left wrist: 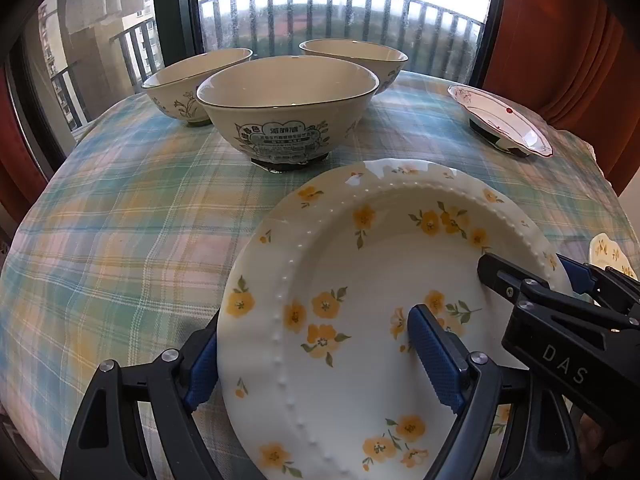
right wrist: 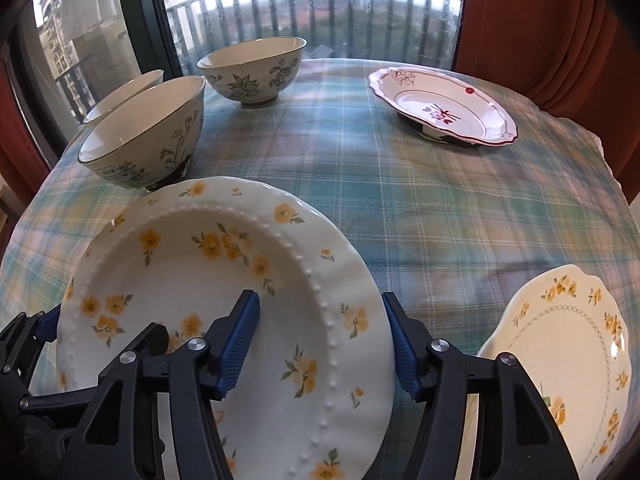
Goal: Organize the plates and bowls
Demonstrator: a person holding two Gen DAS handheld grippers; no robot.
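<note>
The left gripper (left wrist: pixel 316 360) stands astride the left rim of the big white plate with yellow flowers (left wrist: pixel 360 280): one blue pad (left wrist: pixel 202 364) is outside the rim, the other lies over the inside of the plate. Whether the pads really press on the china I cannot tell; the outer pad is half hidden behind the edge.

The right gripper (right wrist: pixel 324 344) takes the same plate (right wrist: pixel 224 280) from its right side, one finger inside, one outside the rim. A small gap seems to remain at the outer pad (right wrist: pixel 402 354), so its jaws look not yet clenched. In the left wrist view this gripper (left wrist: pixel 532 280) enters from the right and covers a part of the rim.

The plate lies near the front of the table with the checked cloth (right wrist: pixel 420 208), and its nearest edge is cut off by the frame. Just behind it stand three cream bowls; the closest bowl (left wrist: pixel 288 112) carries a printed label that is too small to read, and it hides partly the other two. At the far right lies a plate with a dark red edge (right wrist: pixel 444 104). A second, smaller yellow-flowered plate (right wrist: pixel 560 360) lies at the near right, partly behind the gripper's arm and cut by the frame. Beyond the table there is a window with a balcony railing (right wrist: pixel 320 16), blurred by bright light, and orange curtains (right wrist: pixel 560 20).
</note>
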